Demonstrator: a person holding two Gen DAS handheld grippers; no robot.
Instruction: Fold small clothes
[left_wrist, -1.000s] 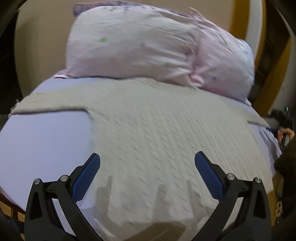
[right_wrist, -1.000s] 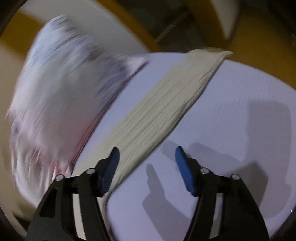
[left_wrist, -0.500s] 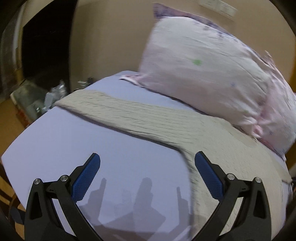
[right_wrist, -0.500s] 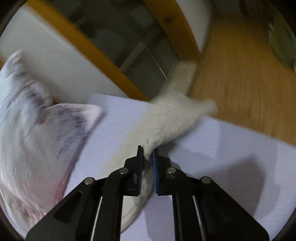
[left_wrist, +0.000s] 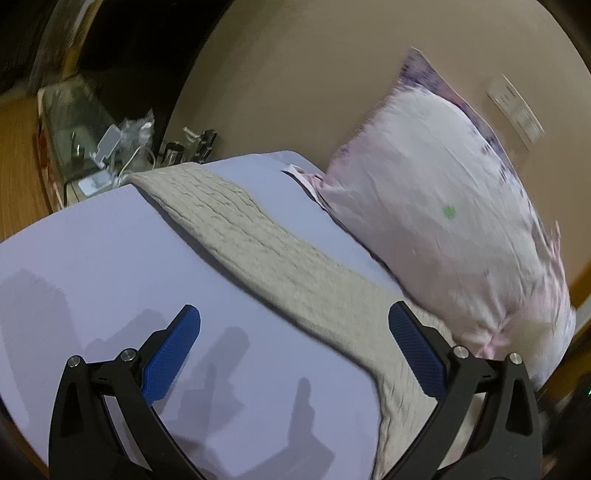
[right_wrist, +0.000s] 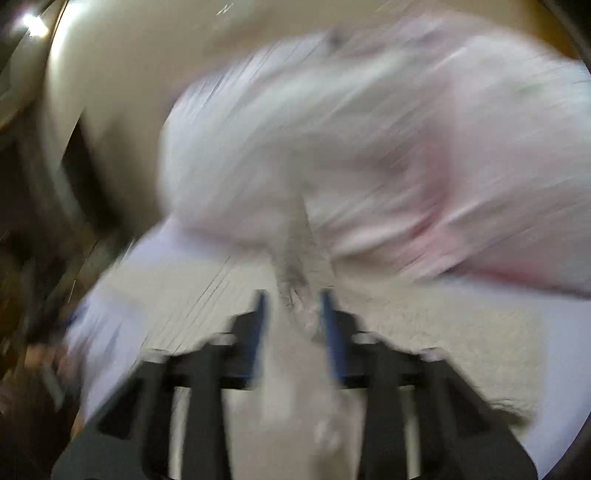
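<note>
A beige knitted sweater lies flat on the lavender bed sheet. In the left wrist view its sleeve runs from the far left corner toward the body at lower right. My left gripper is open and empty, hovering above the sheet beside the sleeve. The right wrist view is badly blurred. My right gripper has its jaws partly closed on a fold of the sweater's other sleeve, held above the sweater body.
A large pink floral pillow leans on the beige headboard behind the sweater; it also fills the right wrist view. A cluttered bedside stand with cables sits off the bed's far left corner.
My right gripper closed on the sleeve end and swung it over toward the sweater body and pillow. My left gripper stayed open and turned left along the other sleeve.
</note>
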